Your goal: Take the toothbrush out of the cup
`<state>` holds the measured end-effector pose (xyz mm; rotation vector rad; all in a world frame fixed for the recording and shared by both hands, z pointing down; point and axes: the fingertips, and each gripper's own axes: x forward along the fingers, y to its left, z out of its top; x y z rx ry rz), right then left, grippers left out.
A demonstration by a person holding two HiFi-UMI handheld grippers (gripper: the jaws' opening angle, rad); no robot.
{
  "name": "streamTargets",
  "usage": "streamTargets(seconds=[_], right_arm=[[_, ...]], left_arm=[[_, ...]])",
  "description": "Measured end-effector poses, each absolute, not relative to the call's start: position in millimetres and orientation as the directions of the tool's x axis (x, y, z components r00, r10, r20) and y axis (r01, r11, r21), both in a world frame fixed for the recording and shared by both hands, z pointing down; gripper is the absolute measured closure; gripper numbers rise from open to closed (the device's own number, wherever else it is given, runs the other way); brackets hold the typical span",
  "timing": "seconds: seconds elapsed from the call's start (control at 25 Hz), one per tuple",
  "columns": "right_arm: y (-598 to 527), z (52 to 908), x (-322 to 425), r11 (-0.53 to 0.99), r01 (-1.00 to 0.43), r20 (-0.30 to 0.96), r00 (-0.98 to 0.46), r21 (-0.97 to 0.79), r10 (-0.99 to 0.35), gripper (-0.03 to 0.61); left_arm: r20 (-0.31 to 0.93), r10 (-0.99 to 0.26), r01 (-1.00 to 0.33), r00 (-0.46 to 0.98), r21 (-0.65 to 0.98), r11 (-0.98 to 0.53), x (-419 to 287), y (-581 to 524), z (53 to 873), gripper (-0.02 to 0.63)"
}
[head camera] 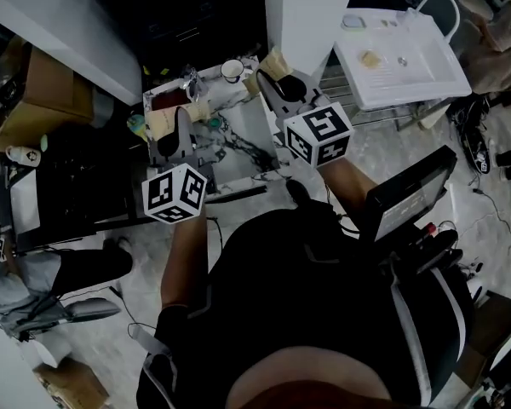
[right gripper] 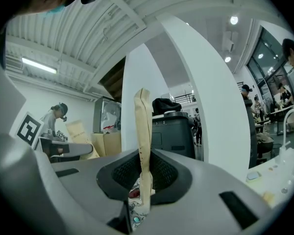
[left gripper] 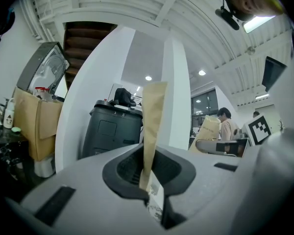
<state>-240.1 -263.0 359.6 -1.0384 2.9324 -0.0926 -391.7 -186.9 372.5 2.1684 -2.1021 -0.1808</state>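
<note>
We cannot make out the toothbrush in any view. A white cup [head camera: 232, 71] stands on the cluttered counter [head camera: 243, 116] ahead of both tools. At this size we cannot tell what it holds. In the head view our own dark torso [head camera: 307, 313] fills the lower frame, and the marker cubes [head camera: 175, 192] hide much of each tool's body.

The left tool [left gripper: 148, 173] is clenched on a flat tan paper packet [left gripper: 152, 121]. We see it edge-on, as a narrow strip rising straight out from between the dark pads [left gripper: 127, 168], with its long axis along the tool's own line. Its near end carries white printed paper that we cannot read, and that end drops out of sight into the gap behind the pads.

The right tool [right gripper: 143, 175] grasps a second packet [right gripper: 142, 126] the same way: edge-on, long axis running out ahead of the pads, a few dark red specks along its edge. Printed paper with a red patch shows low between the jaws, too small to read.

Both tools point away from us and are well apart, the right one nearer the cup. Each packet's broad face shows off to the side in the other tool's view.
</note>
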Motion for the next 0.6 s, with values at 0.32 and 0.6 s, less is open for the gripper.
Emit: streamTargets(seconds=[0.32,0.6], right_arm=[[-250,356,-242,0.780,-0.624,-0.004,-0.781,-0.044,-0.625,0.526],[-250,357,-240,0.782,-0.623,0.004,-0.782,-0.034,-0.623,0.526]], left_arm=[[-0.015,-1.000,-0.984,0.024,0.174,-0.026,-390,-176,368,0.583],[-0.034,-0.999,-0.985,0.040,0.167,-0.046,-381,-175,362,0.583]])
